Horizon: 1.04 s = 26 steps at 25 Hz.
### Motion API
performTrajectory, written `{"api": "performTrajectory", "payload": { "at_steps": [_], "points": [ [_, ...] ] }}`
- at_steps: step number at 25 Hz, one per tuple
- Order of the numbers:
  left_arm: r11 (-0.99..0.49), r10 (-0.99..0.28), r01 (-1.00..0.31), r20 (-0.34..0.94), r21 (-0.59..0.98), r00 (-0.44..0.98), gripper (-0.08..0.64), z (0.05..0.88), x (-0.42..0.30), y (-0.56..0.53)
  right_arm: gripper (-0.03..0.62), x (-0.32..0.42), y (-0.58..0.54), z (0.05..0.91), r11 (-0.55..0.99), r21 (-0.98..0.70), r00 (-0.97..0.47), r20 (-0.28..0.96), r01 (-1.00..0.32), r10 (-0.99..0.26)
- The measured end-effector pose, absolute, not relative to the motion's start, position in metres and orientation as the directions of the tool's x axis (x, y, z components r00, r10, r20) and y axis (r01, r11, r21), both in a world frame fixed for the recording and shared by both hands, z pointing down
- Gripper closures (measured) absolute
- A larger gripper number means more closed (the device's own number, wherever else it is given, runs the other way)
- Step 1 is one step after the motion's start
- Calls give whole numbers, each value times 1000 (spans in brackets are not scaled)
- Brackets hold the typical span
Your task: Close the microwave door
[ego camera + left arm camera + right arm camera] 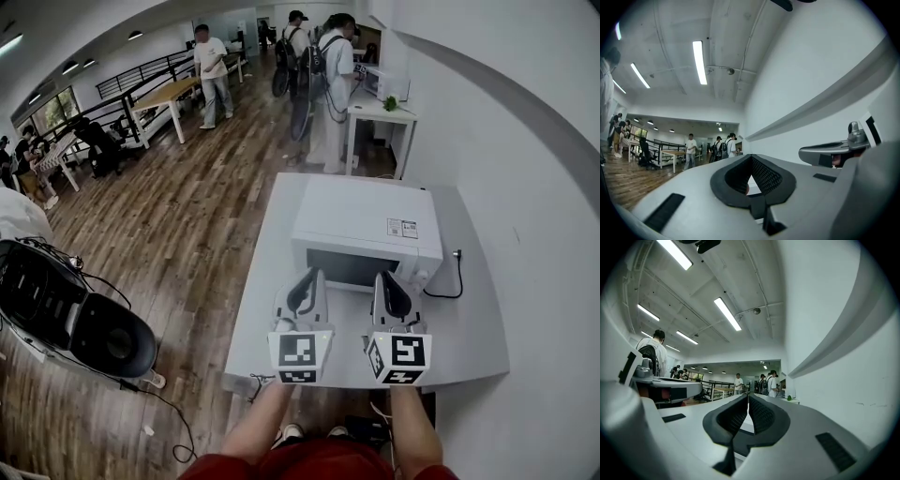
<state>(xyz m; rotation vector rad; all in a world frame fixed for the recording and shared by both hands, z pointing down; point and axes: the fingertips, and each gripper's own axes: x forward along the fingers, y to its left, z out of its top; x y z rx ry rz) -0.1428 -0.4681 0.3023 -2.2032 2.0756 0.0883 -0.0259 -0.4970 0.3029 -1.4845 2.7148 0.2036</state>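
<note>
My left gripper (312, 275) has its jaws brought together at the tips, with nothing between the pads. The right gripper (383, 277) is pinched down to a thin slit, also empty. In the head view both are held side by side above the near half of the white table (469, 347), the left one left of the right, their tips pointing toward the far side. Both gripper views look over the jaws at the ceiling lights and the white wall.

Just past the tips sits the white microwave (361, 220), facing me, its door (349, 267) lying flush with the front. I cannot tell whether either tip touches it. A black cord (448, 293) runs from its right side to a wall socket. People (214, 70) stand at the far end of the room.
</note>
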Motion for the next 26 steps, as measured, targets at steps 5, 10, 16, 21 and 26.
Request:
{"api": "performTrajectory", "payload": {
  "at_steps": [5,10,16,21,26],
  "points": [
    [-68,-990,-997,-120,-40,73,534,301,-148,-465,563,-37,-491,299,536,114,-546,-100,-837,-832],
    [-65,-991,-997,-115,-37,69,534,302,-155,-463,563,-46,-488,299,544,127,-556,-95,-830,-826],
    [-54,-990,-998,-126,-41,59,534,297,-156,-458,563,-48,-485,297,546,131,-559,-99,-828,-823],
    [-54,-990,-998,-128,-42,59,534,297,-152,-456,563,-43,-483,297,539,132,-552,-102,-832,-827],
    [-50,-991,-998,-125,-40,55,534,299,-149,-454,563,-39,-481,297,536,132,-549,-104,-834,-829]
  ]
}}
